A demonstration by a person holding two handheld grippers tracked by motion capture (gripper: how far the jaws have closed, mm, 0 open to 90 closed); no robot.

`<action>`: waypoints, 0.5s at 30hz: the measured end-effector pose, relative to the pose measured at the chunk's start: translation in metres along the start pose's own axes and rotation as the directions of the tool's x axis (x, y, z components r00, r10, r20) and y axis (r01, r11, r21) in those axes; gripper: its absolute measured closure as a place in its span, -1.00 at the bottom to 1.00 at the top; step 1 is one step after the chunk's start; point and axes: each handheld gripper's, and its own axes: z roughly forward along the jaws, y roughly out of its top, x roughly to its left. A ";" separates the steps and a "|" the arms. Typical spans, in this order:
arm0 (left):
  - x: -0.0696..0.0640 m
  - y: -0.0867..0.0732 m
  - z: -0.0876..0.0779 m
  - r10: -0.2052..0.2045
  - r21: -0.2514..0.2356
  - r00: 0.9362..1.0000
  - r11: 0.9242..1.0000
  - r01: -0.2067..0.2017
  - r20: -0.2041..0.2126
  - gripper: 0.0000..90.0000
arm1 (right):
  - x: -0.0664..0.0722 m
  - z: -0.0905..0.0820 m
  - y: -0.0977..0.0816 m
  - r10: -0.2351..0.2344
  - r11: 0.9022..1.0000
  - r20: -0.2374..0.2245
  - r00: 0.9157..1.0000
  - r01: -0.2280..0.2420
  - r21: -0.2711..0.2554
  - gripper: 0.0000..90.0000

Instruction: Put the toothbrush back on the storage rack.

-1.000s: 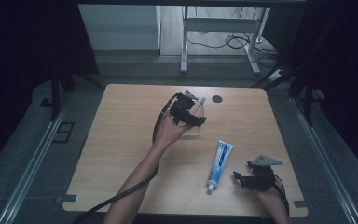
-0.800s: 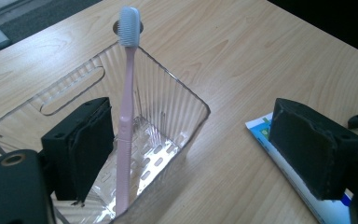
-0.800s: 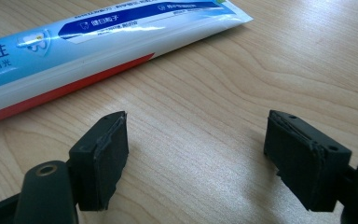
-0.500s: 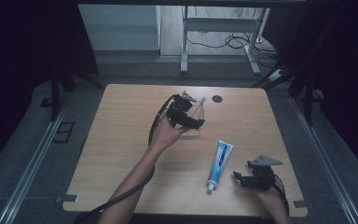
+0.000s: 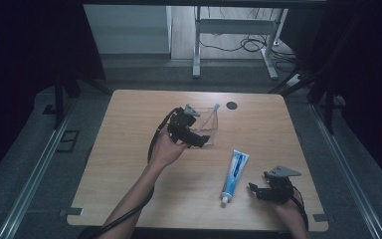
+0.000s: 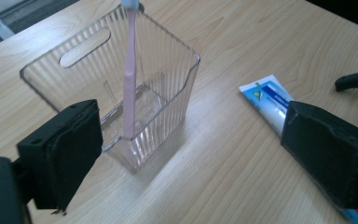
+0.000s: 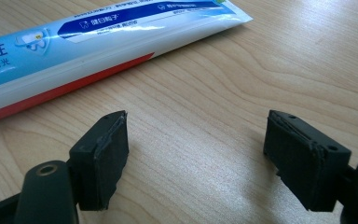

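Toothpaste tube (image 5: 234, 175) apparently just beside gaping right gripper (image 5: 261, 191), table edge (image 5: 199, 224) near.

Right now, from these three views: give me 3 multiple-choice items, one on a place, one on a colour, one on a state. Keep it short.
1. Where is the pink toothbrush with the pale blue head?
A. Lying flat on the table
B. Standing inside the clear ribbed plastic container
C. Held in the right gripper

2. What is the main colour of the toothpaste tube lying on the light wooden table?
A. Blue and white
B. Green
C. Black

3. How do the jaws of the right gripper stand?
A. Shut on the tube
B. Shut on nothing
C. Open, with bare table between them

Answers:
1. B, the left gripper view shows the brush leaning upright, its lower end on the container's floor.
2. A, the right gripper view shows blue and white print with a red stripe along one edge.
3. C, the right gripper view shows its two pads wide apart, the tube lying beyond them.
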 end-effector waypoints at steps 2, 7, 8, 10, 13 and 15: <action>0.000 -0.005 -0.002 0.004 0.002 1.000 1.000 -0.004 -0.007 -0.91 | 0.000 0.000 0.000 -0.001 1.000 0.000 1.000 0.001 0.000 -0.51; 0.001 -0.018 -0.005 0.003 -0.005 1.000 1.000 -0.003 -0.009 -0.96 | 0.000 0.000 0.000 -0.001 1.000 0.000 1.000 0.001 0.000 -0.51; 0.000 -0.021 -0.006 0.006 -0.007 1.000 1.000 -0.006 -0.011 -0.96 | 0.000 0.000 0.000 -0.001 1.000 0.000 1.000 0.001 0.000 -0.51; -0.001 -0.026 -0.007 0.012 -0.010 1.000 1.000 -0.013 -0.015 -0.98 | 0.000 0.000 0.000 0.000 1.000 0.000 1.000 0.000 0.000 -0.51; -0.004 -0.032 -0.009 0.023 -0.014 0.999 1.000 -0.023 -0.024 -1.00 | 0.000 0.000 0.000 0.000 1.000 0.000 1.000 0.000 0.000 -0.51; -0.005 -0.037 -0.010 0.027 -0.020 0.999 0.999 -0.028 -0.024 -1.00 | 0.000 0.000 0.000 -0.001 1.000 0.000 1.000 0.001 0.000 -0.51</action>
